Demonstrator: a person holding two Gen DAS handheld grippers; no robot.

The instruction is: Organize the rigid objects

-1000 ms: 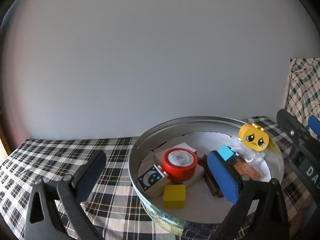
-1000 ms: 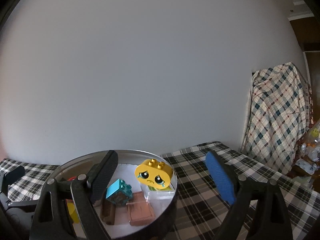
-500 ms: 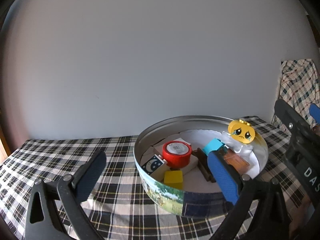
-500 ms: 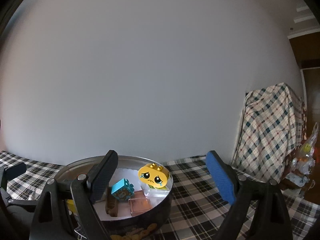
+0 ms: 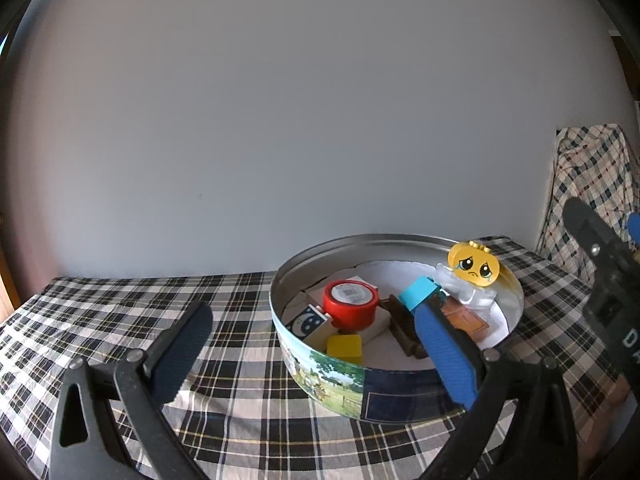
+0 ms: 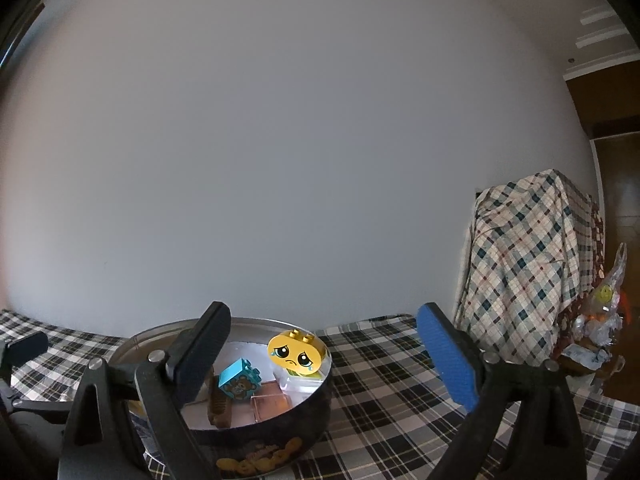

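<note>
A round metal tin (image 5: 392, 238) stands on the plaid cloth. It holds a yellow sad-face brick (image 5: 474, 266) on a clear piece, a turquoise brick (image 5: 418, 292), a red round tub (image 5: 351, 304), a moon block (image 5: 308, 322), a yellow block (image 5: 345, 347) and a brown brush (image 5: 404, 326). My left gripper (image 5: 312, 311) is open in front of the tin, touching nothing. My right gripper (image 6: 323, 312) hovers at the tin's (image 6: 256, 446) right side. Its jaws are opening and nothing is between them. The sad-face brick (image 6: 296, 354) and turquoise brick (image 6: 240, 382) lie below its left finger.
The plaid tablecloth (image 5: 120, 312) covers the table up to a plain white wall. To the right stands furniture draped in plaid cloth (image 6: 532, 268), with a plastic bag of small items (image 6: 604, 320) beside it.
Both grippers have drawn back from the tin, which now looks smaller and farther. The right view has tipped up toward level. The tin's contents have not moved.
</note>
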